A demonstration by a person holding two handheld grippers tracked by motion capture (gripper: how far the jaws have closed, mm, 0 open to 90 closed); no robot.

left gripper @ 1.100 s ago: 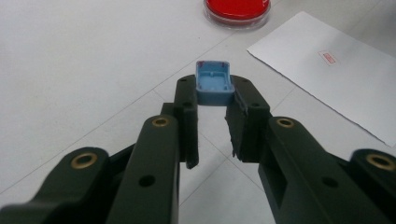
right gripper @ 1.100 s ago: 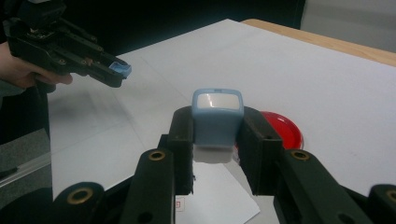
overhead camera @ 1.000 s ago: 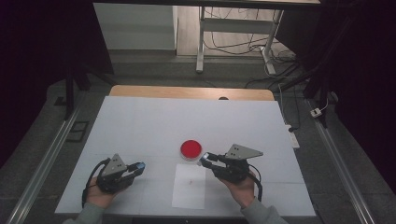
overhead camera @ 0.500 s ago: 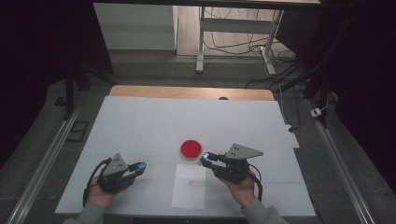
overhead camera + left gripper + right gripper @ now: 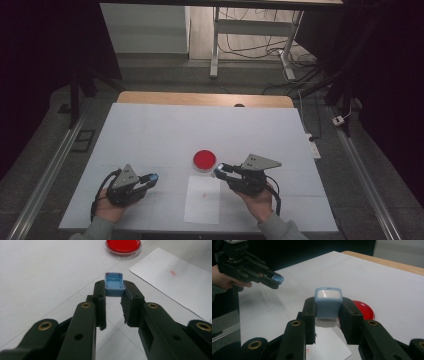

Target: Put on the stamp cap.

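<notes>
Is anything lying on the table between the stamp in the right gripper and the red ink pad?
Nothing visible. The stamp in the right gripper sits just beside the red ink pad, with bare table between.

White table top point(image 5: 165, 130) in the middle, pale wooden edge point(image 5: 200, 99) showing along its far side at twelve o'clock. Grey floor point(image 5: 165, 70) beyond and to either side. Metal rail point(image 5: 47, 175) running along the floor at nine o'clock, another rail point(image 5: 365, 185) at three o'clock. White desk frame point(image 5: 250, 27) at one o'clock, with loose black cables point(image 5: 245, 47) beneath it and more trailing over the floor towards two o'clock. Pale panel point(image 5: 145, 27) at eleven o'clock. White power strip point(image 5: 312, 145) on the floor just beside the table's right edge. Deep darkness at ten and two o'clock; dim, cool light on the table.
</notes>
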